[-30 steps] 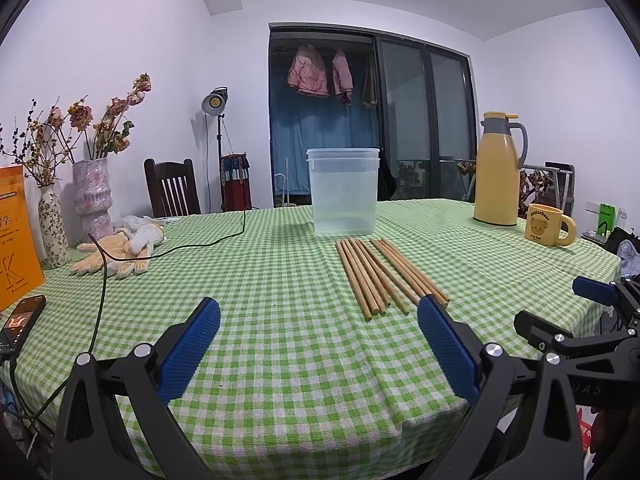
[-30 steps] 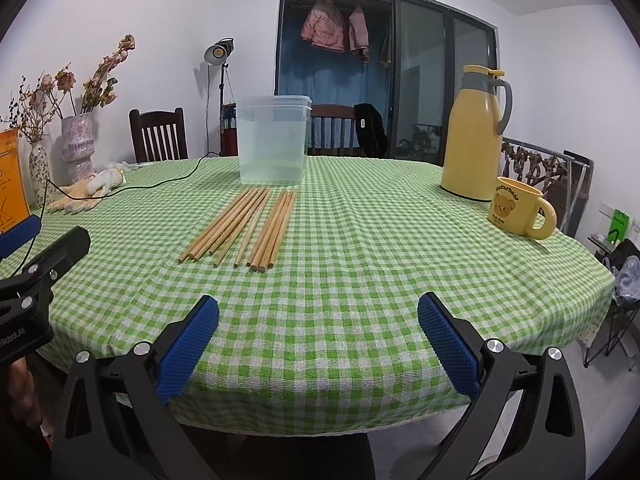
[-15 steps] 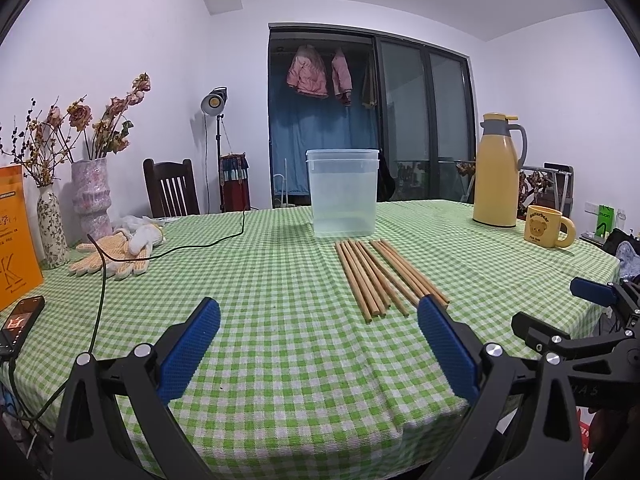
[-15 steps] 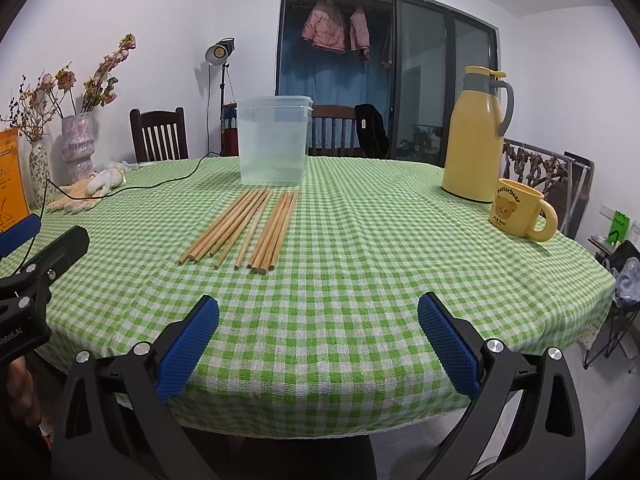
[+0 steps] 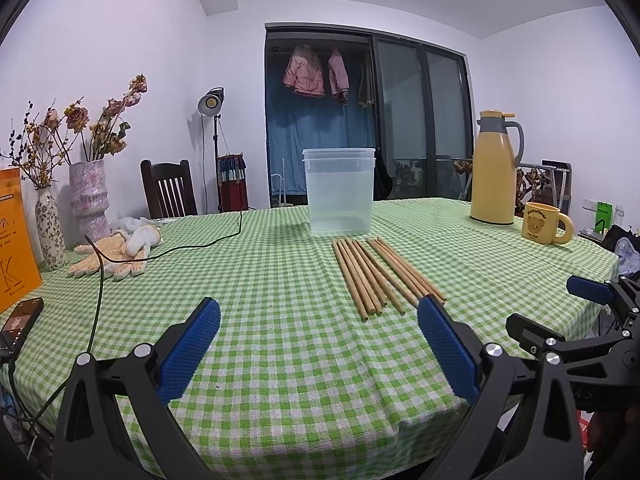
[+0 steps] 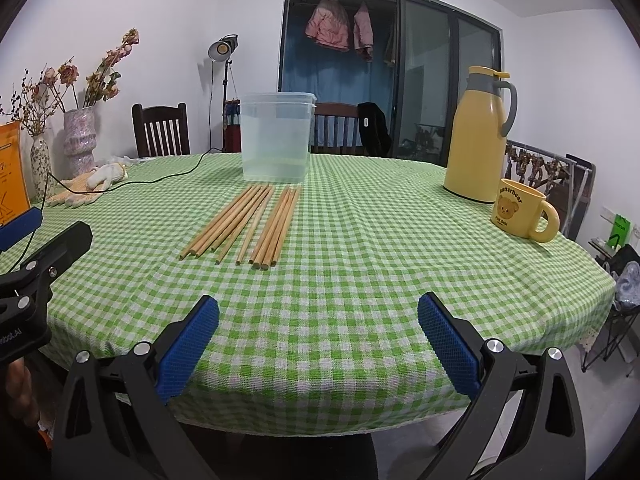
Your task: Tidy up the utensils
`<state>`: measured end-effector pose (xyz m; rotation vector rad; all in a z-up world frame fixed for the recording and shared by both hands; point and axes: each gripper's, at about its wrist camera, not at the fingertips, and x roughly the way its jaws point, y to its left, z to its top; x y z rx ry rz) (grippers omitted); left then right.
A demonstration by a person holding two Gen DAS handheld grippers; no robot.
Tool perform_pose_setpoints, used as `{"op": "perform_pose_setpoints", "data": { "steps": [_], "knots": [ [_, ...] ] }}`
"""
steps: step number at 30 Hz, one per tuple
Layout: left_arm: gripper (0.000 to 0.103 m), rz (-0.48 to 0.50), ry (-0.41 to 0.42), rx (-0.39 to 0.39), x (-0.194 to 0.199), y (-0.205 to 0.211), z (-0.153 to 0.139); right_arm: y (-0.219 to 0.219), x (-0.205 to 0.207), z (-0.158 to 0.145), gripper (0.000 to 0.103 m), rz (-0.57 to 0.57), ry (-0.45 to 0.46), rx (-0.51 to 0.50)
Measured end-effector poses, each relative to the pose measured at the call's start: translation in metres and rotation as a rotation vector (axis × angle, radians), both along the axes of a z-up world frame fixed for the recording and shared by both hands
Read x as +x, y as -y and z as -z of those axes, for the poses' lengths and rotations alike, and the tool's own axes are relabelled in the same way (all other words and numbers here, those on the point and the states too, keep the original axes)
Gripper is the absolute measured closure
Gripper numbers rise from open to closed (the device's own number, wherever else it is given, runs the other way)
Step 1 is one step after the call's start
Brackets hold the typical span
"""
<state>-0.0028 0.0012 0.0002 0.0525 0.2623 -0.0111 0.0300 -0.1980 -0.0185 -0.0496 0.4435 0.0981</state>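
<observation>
Both tools are spread wide and hold nothing. The left tool (image 5: 318, 354) hovers over the near edge of the worktop (image 5: 280, 360), and the right tool (image 6: 318, 354) hangs at the same edge, its tips just over the cloth's hem.

The chopsticks (image 5: 378, 276) lie flat in a loose row ahead of the left tool and a little to its right; seen from the right tool they sit ahead and to its left (image 6: 246, 224). Their far tips reach almost to the clear tub (image 5: 339, 196), which stands upright just beyond them and looks empty.

The sticks are thin, round and packed side by side, so closing on one will likely drag or roll its neighbours, and a pinch off-centre could let a stick tip out of the grip. Swinging a long stick toward the tub could knock its light wall. The yellow mug (image 6: 524, 216) and flask (image 6: 478, 136) stand well off to the right, out of the way.

Against the earlier pictures almost nothing has changed: neither tool has advanced or closed, and the sticks lie as they did.
</observation>
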Motion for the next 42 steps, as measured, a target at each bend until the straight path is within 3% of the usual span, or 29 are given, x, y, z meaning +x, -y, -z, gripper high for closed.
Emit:
{"op": "perform_pose_setpoints", "data": {
  "steps": [42],
  "knots": [
    [0.007,-0.013,-0.007,-0.009,0.0014,-0.0061,0.0009,0.0046,-0.0002,0.0006,0.007,0.005,-0.005,0.031]
  ]
}}
